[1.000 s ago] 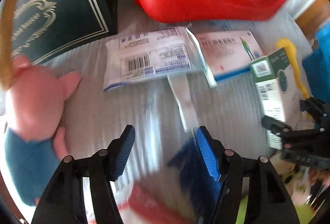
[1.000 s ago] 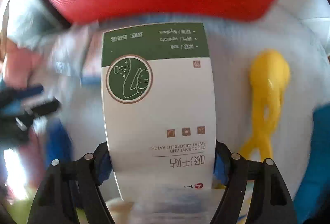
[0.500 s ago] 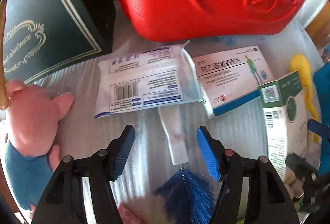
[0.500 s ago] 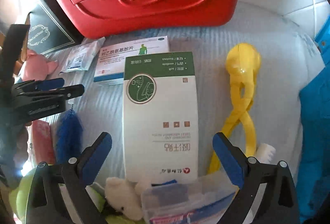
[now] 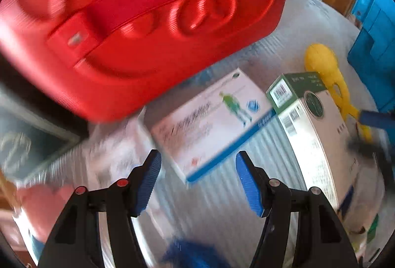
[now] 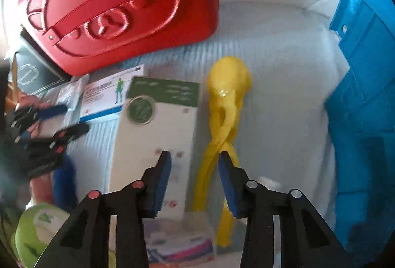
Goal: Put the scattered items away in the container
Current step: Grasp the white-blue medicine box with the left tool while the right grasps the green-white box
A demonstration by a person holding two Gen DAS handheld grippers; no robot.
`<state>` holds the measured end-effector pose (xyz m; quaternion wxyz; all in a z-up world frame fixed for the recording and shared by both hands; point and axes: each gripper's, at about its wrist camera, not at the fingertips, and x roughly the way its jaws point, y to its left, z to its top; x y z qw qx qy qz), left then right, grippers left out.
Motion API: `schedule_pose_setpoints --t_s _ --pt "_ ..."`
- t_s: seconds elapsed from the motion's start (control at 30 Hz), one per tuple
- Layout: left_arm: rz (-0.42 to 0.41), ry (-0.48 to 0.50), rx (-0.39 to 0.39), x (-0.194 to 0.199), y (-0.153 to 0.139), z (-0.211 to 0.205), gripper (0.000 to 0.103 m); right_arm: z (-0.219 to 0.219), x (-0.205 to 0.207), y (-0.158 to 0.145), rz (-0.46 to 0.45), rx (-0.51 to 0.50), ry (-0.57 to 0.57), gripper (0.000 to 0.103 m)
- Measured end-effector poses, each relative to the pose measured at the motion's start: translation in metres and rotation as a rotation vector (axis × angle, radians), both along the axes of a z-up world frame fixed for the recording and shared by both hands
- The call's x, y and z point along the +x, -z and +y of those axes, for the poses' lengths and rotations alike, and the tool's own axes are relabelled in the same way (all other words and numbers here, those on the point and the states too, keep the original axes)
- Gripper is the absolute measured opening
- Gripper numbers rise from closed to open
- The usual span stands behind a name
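I see my right gripper [image 6: 193,164] closing its jaws on nothing above the green-white box [image 6: 158,134]. My left gripper [image 5: 197,166] holds its jaws spread, empty; medicine box [image 5: 212,119] at 12 o'clock.

green-and-white box [image 6: 153,139]: round dark green emblem on its face, barcodes [image 5: 281,92] on its end and side; print too blurred to read
blue-and-white medicine box [image 5: 209,124]: green human figure, smeared lettering
dark green box [image 6: 27,75]: pale ornate emblem, illegible
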<state>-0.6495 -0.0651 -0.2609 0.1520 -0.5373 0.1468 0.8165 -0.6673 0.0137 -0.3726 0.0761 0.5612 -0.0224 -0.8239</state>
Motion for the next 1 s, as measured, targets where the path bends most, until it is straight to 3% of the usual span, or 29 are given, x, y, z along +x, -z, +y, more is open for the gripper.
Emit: schedule_pose_setpoints --t_s 0.03,0.07,0.13,0.23,0.37,0.4,0.5,0.53,0.6,0.67,0.73,0.77,0.83,0.9,1.0 --pt "0.004 0.009 -0.007 -0.011 0.008 0.004 0.063 -0.006 0.003 -0.001 0.005 -0.016 -0.006 0.073" --pt "0.030 0.015 0.010 -0.017 0.008 0.007 0.065 -0.012 0.005 -0.001 0.010 -0.023 -0.012 0.084" --pt "0.054 0.018 0.007 -0.035 0.015 0.011 0.081 -0.025 0.008 0.002 0.006 -0.018 -0.025 0.086" --pt "0.049 0.044 0.059 -0.046 0.018 0.011 0.093 -0.036 0.001 0.017 -0.030 -0.018 0.001 0.091" --pt "0.004 0.092 0.153 -0.035 0.024 0.001 0.094 -0.036 -0.005 0.032 -0.027 -0.016 0.014 0.090" --pt "-0.009 0.086 0.163 -0.030 0.025 -0.003 0.097 -0.034 -0.004 0.030 -0.020 -0.021 0.017 0.081" --pt "-0.046 0.055 0.178 -0.016 0.026 -0.018 0.097 -0.028 0.002 0.022 -0.005 -0.012 0.011 0.066" --pt "-0.046 0.066 0.172 -0.010 0.025 -0.020 0.097 -0.026 0.003 0.022 -0.011 -0.011 0.010 0.066" --pt "-0.001 0.145 0.125 0.001 0.021 -0.015 0.097 -0.023 0.005 0.023 -0.028 -0.029 0.012 0.066" --pt "0.028 0.206 0.091 0.003 0.022 -0.005 0.099 -0.023 0.007 0.024 -0.027 -0.032 0.029 0.073" --pt "0.009 0.240 0.009 -0.006 0.032 0.005 0.103 -0.025 0.008 0.023 -0.029 -0.050 0.021 0.081" --pt "0.023 0.241 0.030 -0.009 0.038 0.004 0.103 -0.028 0.008 0.022 -0.032 -0.053 0.009 0.087" --pt "0.010 0.158 0.044 -0.023 0.049 -0.001 0.101 -0.033 0.005 0.027 -0.041 -0.031 -0.008 0.088" --pt "0.001 -0.009 0.095 -0.036 0.057 -0.019 0.088 -0.032 0.001 0.030 -0.040 -0.015 0.007 0.088" --pt "-0.024 -0.153 0.086 -0.038 0.070 -0.032 0.087 -0.035 -0.005 0.032 -0.030 -0.004 0.036 0.088"
